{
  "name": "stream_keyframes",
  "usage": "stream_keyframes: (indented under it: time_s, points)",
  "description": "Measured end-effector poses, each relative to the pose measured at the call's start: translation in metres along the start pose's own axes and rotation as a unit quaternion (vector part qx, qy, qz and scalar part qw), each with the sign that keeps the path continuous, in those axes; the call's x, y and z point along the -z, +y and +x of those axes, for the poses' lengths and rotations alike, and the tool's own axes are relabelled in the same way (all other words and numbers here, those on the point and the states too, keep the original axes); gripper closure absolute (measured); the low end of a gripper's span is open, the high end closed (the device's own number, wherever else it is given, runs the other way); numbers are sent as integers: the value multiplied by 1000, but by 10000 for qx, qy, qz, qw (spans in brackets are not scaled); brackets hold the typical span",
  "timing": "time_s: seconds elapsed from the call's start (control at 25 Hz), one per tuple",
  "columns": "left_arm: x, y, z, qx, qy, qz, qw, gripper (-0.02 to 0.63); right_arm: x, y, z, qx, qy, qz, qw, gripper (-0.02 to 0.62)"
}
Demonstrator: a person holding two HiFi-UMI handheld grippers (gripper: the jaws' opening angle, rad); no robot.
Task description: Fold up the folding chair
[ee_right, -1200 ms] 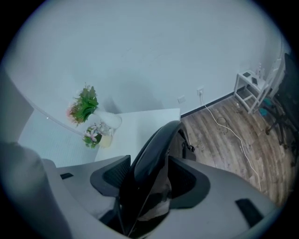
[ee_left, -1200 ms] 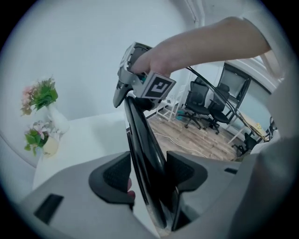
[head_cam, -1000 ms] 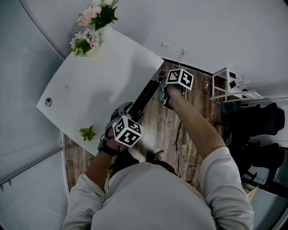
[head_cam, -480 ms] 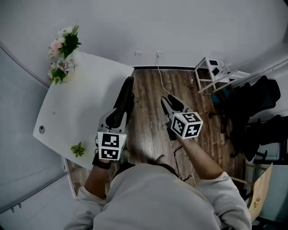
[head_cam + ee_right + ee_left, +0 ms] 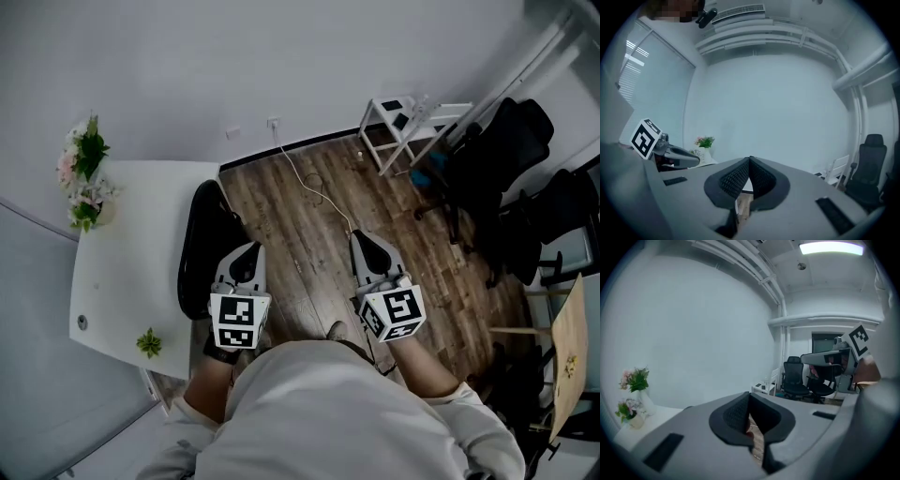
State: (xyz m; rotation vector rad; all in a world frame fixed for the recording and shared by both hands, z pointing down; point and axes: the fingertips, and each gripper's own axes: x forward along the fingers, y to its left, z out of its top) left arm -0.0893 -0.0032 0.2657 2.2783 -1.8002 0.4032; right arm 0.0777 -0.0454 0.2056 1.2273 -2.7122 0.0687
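Release done — both grippers were down at the folding chair (image 5: pixel 201 251) a second ago with jaws apart. The left gripper (image 5: pixel 247 253) and right gripper (image 5: pixel 365 240) are now pulled back and up to the person's torso. Each gripper view shows the pads clenched tip to tip, with nothing between them.

The chair reads as a flat dark slab leaning against the near edge of the white table (image 5: pixel 122 281), apart from both grippers. Judged from that, the fold looks finished and the chair is parked; no step seems left except maybe checking that it won't slide.

Edges:
- The table edge and the leaning chair sit just beside the left gripper on its outer side, so a swing that way could knock the chair.
- Flowers (image 5: pixel 82 173) stand at the far table corner and a small green plant (image 5: pixel 148 343) near the close corner, both well clear.
- A white cable (image 5: pixel 314 187) trails over the wood floor (image 5: pixel 300 234) ahead, between the two grippers — a trip or snag risk if stepping forward.
- A white stand (image 5: pixel 412 127) and dark office chairs (image 5: pixel 506 159) crowd the far right.

Open room is the bare floor straight ahead and to the right gripper's side.
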Motion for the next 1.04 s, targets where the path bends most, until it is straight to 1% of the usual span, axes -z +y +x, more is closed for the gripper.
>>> stream_keyframes:
  time_s: [0.16,0.24,0.36,0.64,1.04]
  points:
    - [-4,-46,7,364,-12,148,9992,597,-1,-21,-42,295,-190,100,9993,583]
    - [-2,-60,9,462,11,196,9987,597,4,-28,-55,416,-226,196,9987,583]
    - [0,-72,13,541,15,172,9984,597,11,-35,-64,482,-219,302,9981,583]
    - [-9,-94,9,516,112,216,9984,597,10,-50,-86,493,-197,360,9979,583]
    - [-4,-101,4,488,167,235,9984,597,12,-55,-98,576,-233,358,9974,583]
